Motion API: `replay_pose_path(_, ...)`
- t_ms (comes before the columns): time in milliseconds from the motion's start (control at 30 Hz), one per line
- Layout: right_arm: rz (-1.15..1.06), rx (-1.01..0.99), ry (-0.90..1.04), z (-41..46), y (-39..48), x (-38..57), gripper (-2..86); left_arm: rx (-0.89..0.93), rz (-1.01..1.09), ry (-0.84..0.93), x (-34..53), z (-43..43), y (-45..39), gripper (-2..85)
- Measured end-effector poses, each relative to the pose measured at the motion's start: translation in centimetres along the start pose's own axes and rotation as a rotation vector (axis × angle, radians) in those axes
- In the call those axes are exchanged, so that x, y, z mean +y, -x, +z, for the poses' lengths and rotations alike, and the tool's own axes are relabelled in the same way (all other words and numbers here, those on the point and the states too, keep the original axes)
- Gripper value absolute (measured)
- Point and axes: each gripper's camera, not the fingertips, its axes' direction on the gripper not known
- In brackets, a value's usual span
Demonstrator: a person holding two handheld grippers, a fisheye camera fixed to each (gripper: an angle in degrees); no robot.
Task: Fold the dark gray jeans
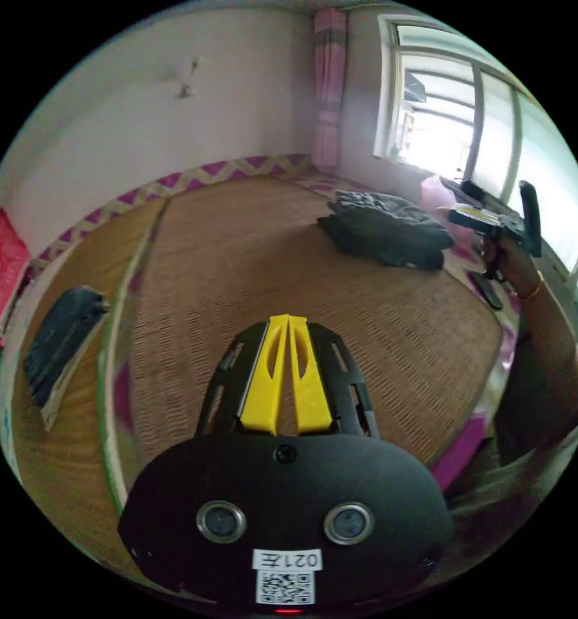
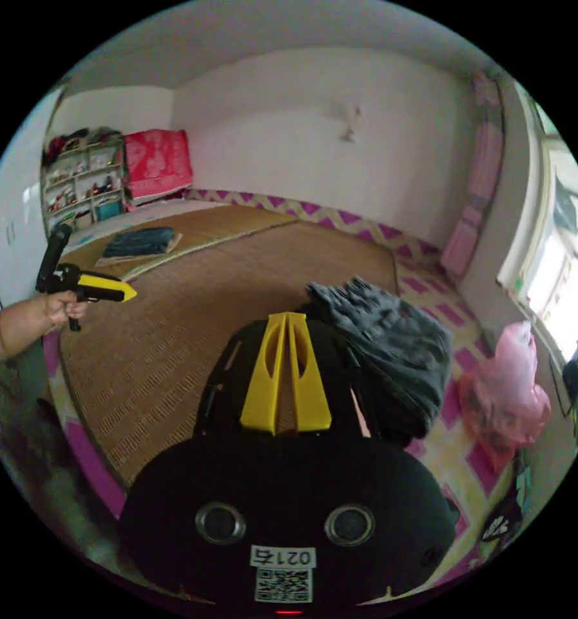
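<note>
The dark gray jeans (image 1: 385,229) lie bunched in a heap at the far right of the woven mat (image 1: 289,284). In the left gripper view my left gripper (image 1: 288,319) hangs over the mat's middle, well short of the heap, yellow jaws pressed together on nothing. The right gripper (image 1: 456,216) shows at the right edge, held in a hand just beyond the jeans. In the right gripper view my right gripper (image 2: 287,317) hovers shut and empty right beside the jeans (image 2: 385,354). The left gripper (image 2: 124,291) appears far to the left, its jaws together.
A folded dark garment (image 1: 63,345) lies on a second mat (image 2: 173,235) by the wall. A pink plastic bag (image 2: 504,393) sits on the patterned sheet near the window. Shelves (image 2: 82,184) and a red cloth (image 2: 156,161) stand in the far corner.
</note>
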Motion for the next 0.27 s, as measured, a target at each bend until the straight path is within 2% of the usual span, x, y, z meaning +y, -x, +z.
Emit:
replay_pose_path(33,-0.052,-0.025,-0.008,0.4,3.9,0.2,-0.7,-0.086,-0.039,-0.044,2.3,-2.0,0.6,-0.7)
replay_pose_path(133,-0.09,-0.032,0.046,2.4,12.1,-0.3,-0.4,-0.225,-0.183,0.007,7.3,-5.8,2.9,0.3)
replay_pose_path(200,-0.096,-0.087,-0.005,3.1,16.5,-0.6,0.6,-0.228,-0.25,0.042,9.9,-7.9,4.3,1.6)
replay_pose_path(267,-0.131,-0.154,-0.038,4.6,22.5,-1.7,5.5,-0.237,-0.332,0.008,13.4,-11.3,6.3,2.9)
